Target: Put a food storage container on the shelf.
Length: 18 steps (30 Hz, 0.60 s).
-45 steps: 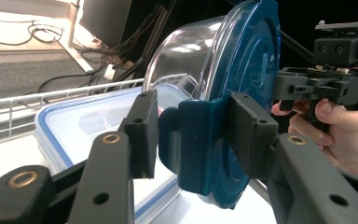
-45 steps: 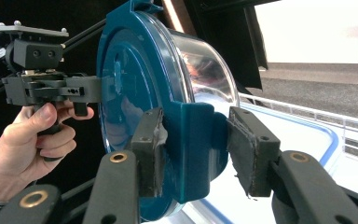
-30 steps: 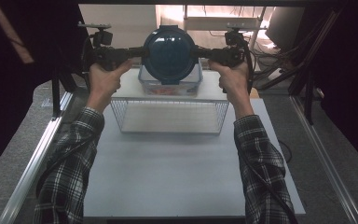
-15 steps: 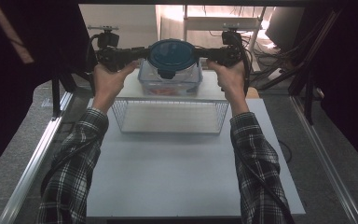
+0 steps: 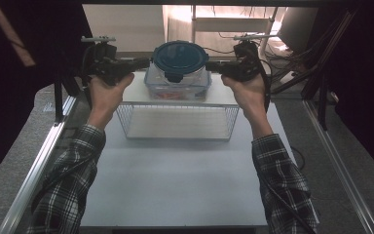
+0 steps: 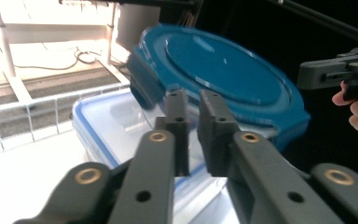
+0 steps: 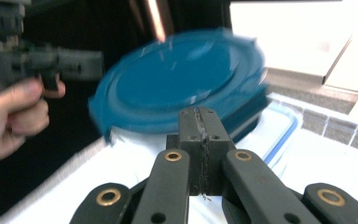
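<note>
Under blue lid (image 6: pixel 223 79): clear container (image 6: pixel 116 130).

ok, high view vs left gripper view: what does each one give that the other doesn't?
High view alone: the wire basket under the white shelf, both plaid sleeves, and the left gripper and right gripper level on either side of the round container. Left gripper view alone: a narrow gap between its own jaws, and the blue lid seen tilted over a clear box. Both: the blue lid and the right gripper.
</note>
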Motion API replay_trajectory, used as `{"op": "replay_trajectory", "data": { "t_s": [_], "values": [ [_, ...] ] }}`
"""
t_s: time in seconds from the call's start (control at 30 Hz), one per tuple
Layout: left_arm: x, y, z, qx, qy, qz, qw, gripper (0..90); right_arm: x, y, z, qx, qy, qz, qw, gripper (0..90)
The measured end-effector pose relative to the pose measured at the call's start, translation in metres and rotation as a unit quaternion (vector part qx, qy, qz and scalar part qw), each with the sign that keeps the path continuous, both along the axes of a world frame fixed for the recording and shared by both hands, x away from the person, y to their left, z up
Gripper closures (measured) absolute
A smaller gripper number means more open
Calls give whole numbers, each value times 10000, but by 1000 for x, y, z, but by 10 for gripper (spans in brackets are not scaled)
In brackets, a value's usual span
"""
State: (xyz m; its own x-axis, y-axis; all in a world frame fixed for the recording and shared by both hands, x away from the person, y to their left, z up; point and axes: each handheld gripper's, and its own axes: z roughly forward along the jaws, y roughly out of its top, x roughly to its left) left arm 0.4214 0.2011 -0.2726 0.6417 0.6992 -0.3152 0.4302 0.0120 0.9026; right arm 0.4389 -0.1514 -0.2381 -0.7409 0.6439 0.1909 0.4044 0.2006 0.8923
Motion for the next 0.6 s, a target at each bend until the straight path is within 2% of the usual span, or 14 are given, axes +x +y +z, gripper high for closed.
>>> {"op": "replay_trajectory", "data": {
  "t_s": [0.07, 0.1, 0.13, 0.27, 0.3, 0.4, 0.5, 0.6],
  "values": [
    [1, -2, -3, 8, 45, -29, 10000, 859, 1, 4, -5, -232, 77, -58, 9997, 893],
    [1, -2, -3, 8, 45, -29, 10000, 864, 1, 4, -5, -232, 77, -58, 9997, 893],
    [2, -4, -4, 50, 35, -65, 10000, 863, 5, 6, -10, -264, 172, -126, 9994, 893],
    [4, -8, -5, 144, 1, -38, 9999, 859, 12, 7, -13, -205, 147, -186, 9995, 893],
    [7, -11, -6, 155, -3, 41, 9999, 856, 14, 6, -13, -180, 162, -201, 9995, 893],
    [10, -12, -8, 137, 36, 156, 9998, 846, 21, 5, -17, -114, 198, -336, 9992, 893],
    [12, -12, -9, 73, 51, 140, 9999, 848, 24, 5, -21, -77, 208, -391, 9990, 893],
    [10, -13, -7, 205, 37, 174, 9996, 844, 29, 10, -26, -57, 191, -399, 9990, 893]
  ]
}}
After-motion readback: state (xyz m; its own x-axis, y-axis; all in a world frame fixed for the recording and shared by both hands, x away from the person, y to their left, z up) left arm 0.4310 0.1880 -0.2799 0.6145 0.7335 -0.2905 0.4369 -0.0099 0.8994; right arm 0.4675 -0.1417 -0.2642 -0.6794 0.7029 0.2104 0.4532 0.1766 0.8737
